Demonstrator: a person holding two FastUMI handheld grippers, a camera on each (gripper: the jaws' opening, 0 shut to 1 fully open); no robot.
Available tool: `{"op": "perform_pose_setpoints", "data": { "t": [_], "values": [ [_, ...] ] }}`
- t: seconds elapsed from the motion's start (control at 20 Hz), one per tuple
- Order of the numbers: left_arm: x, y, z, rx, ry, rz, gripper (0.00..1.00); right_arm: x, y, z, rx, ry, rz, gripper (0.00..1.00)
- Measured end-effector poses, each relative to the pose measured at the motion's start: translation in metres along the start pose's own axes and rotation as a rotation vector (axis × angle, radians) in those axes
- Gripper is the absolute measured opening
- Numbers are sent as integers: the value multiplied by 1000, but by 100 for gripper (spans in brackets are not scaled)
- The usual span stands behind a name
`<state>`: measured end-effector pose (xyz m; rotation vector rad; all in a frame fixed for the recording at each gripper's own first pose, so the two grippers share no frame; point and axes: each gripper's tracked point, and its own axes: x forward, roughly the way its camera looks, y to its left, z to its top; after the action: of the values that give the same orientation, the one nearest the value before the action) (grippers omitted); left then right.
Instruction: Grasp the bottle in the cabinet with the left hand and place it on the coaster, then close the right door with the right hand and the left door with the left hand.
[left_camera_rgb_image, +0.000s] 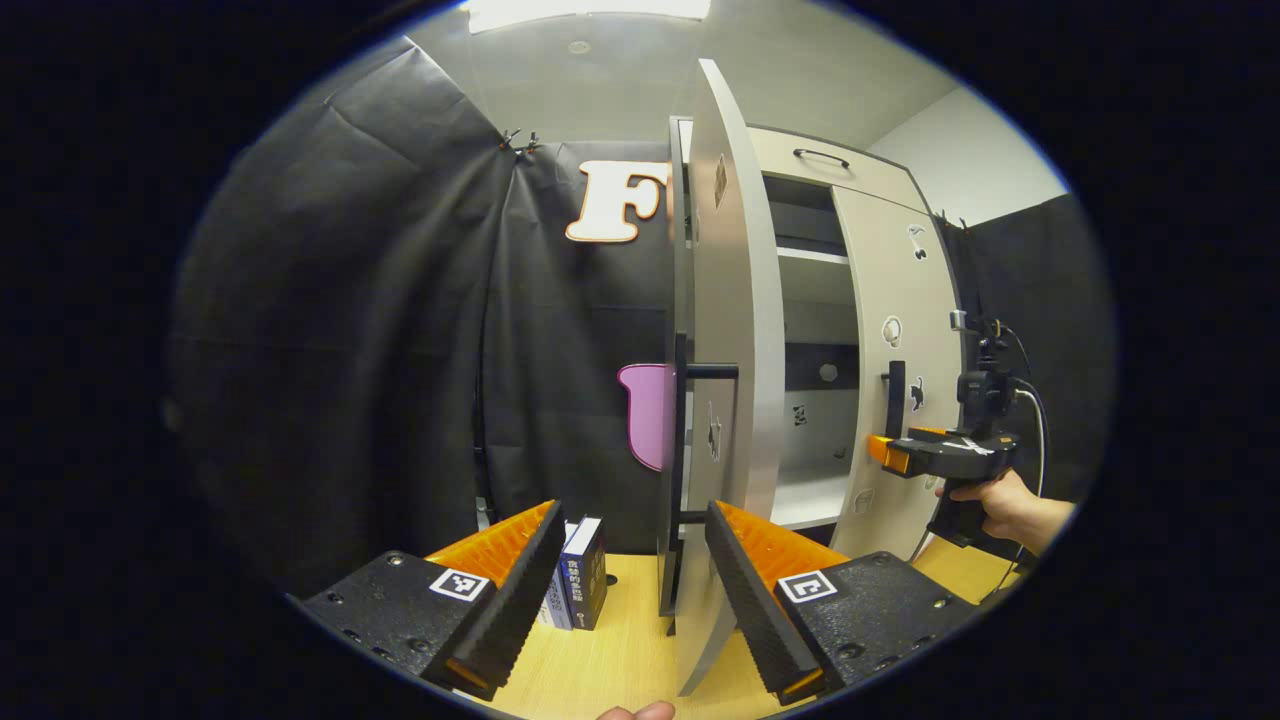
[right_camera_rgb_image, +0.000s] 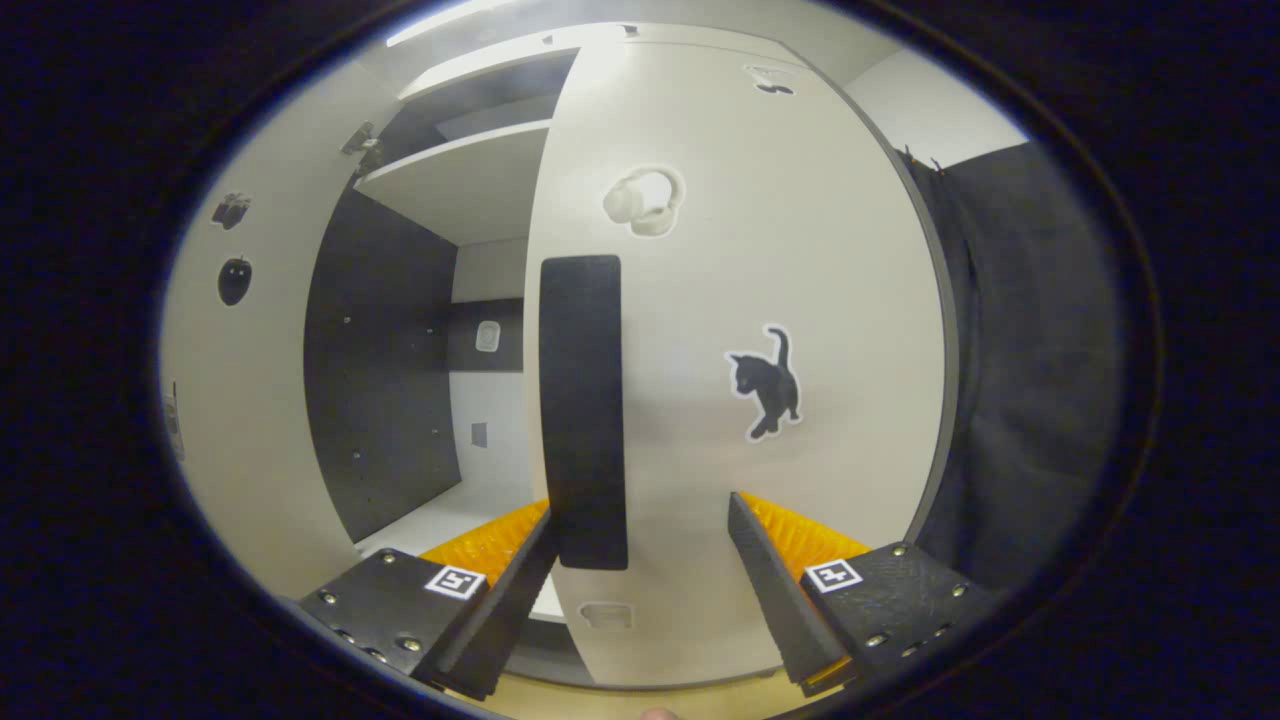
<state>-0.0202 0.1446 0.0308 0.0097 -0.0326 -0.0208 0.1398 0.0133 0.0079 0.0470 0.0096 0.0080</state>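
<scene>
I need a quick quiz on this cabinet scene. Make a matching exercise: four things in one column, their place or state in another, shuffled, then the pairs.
Things
1. left door
2. right door
3. right gripper
4. dark box

Places or states
A. against the door front, beside its dark handle
B. nearly shut, cat sticker on its front
C. swung out, edge toward the left gripper's camera
D. standing on the wooden table left of the cabinet

Pairs: 1-C, 2-B, 3-A, 4-D

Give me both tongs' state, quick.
Left tongs: open, holding nothing, left door edge between the fingers.
Right tongs: open, holding nothing, at the right door's handle.
</scene>
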Motion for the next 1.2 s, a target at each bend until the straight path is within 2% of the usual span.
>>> {"op": "perform_pose_setpoints", "data": {
  "t": [0.15, 0.35, 0.4, 0.45, 0.5, 0.55, 0.6, 0.7, 0.85, 1.2],
  "values": [
    [16, 1, -1, 14, 0, -13, 90, -19, -2, -8, -15, 7, 23, 100],
    [15, 1, -13, 23, 15, -40, 89, -52, -11, -14, -1, 11, 48, 100],
    [18, -1, -15, 17, 20, -49, 84, -62, -13, -14, 1, 8, 53, 100],
    [17, -3, -15, 9, 19, -64, 89, -72, -13, -15, 2, 4, 60, 100],
    [18, -9, -16, -1, 20, -82, 89, -83, -13, -17, 2, 4, 69, 100],
    [18, -15, -18, -12, 30, -101, 84, -94, -11, -20, 3, 8, 83, 100],
    [18, -24, -20, -29, 38, -122, 89, -105, -9, -24, 4, 14, 94, 100],
    [19, -39, -22, -49, 46, -151, 89, -118, -3, -32, 17, 30, 115, 100],
    [24, -63, -22, -8, 39, -183, 90, -133, -1, -37, 42, 46, 132, 100],
    [34, -106, -22, 24, 13, -182, 90, -158, -28, -48, 91, 94, 115, 100]
  ]
}}
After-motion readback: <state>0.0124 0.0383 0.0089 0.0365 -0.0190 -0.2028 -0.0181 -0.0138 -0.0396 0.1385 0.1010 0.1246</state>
